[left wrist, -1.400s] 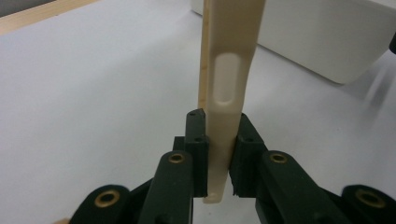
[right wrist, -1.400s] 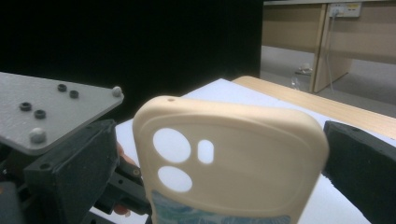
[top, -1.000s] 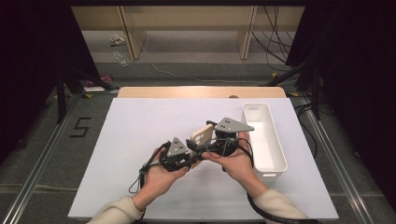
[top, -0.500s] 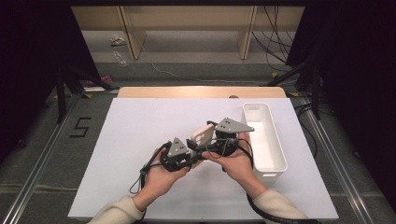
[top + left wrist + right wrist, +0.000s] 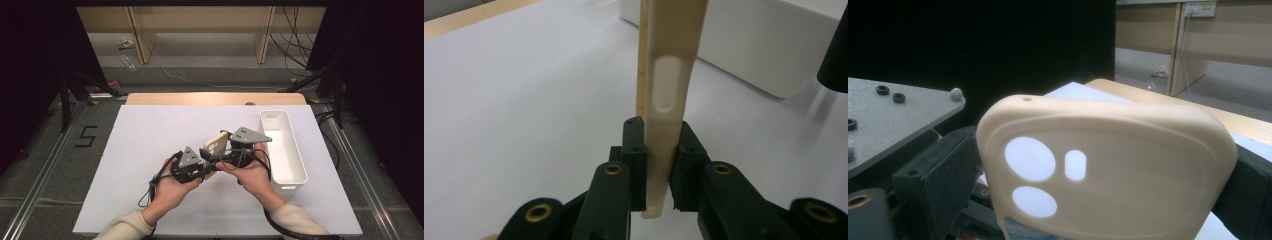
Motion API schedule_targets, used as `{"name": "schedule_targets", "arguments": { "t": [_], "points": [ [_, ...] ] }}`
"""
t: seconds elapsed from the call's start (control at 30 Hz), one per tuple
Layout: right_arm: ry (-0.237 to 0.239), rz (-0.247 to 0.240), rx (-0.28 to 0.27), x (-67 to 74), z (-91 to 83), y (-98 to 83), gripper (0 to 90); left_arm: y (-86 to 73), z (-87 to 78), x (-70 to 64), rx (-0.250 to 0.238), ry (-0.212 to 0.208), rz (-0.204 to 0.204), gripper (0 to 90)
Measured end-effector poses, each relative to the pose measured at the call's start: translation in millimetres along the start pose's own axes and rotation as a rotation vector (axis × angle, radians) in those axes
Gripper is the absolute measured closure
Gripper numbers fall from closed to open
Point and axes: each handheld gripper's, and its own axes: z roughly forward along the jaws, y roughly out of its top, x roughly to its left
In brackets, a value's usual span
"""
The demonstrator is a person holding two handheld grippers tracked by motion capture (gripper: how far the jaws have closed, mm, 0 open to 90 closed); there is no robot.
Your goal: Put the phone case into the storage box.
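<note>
A cream phone case (image 5: pixel 216 145) with camera cut-outs is held up between both hands above the white table (image 5: pixel 150 135). My left gripper (image 5: pixel 659 155) is shut on the case's (image 5: pixel 671 75) lower edge and holds it upright. My right gripper (image 5: pixel 1098 200) spans the case (image 5: pixel 1108 165) across its width. Its jaws have just been closing with the case between them, and both pads now sit against its side edges. In the high view the left gripper (image 5: pixel 205 162) is on the left, and the right gripper (image 5: pixel 222 150) meets it from the right.
A long white bin (image 5: pixel 282 150) stands just right of the hands, also seen as the white bin (image 5: pixel 749 45) behind the case. The table's wooden far edge (image 5: pixel 215 98) lies beyond. Cables trail from both grippers toward the front edge.
</note>
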Motion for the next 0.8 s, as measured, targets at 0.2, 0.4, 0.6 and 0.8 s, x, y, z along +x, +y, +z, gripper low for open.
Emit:
{"name": "schedule_targets", "arguments": {
  "t": [0.2, 0.4, 0.6, 0.8],
  "points": [
    [-0.008, 0.003, -0.008, -0.6, -0.7, -0.2, 8.8, 0.0, -0.5, 0.7, -0.001, 0.002, -0.003, 79.1],
    [-0.010, 0.003, -0.009, -0.7, -1.0, -0.6, 10.7, -0.3, -0.6, 1.4, -0.001, 0.006, -0.005, 79.1],
    [-0.006, -0.001, -0.004, -1.3, -0.9, -0.9, 11.7, -0.9, 0.0, 1.5, -0.002, 0.001, -0.008, 79.1],
    [0.000, -0.004, -0.003, -1.4, -1.1, -0.3, 12.2, -1.3, 0.0, 1.5, -0.007, -0.006, -0.011, 78.8]
  ]
}}
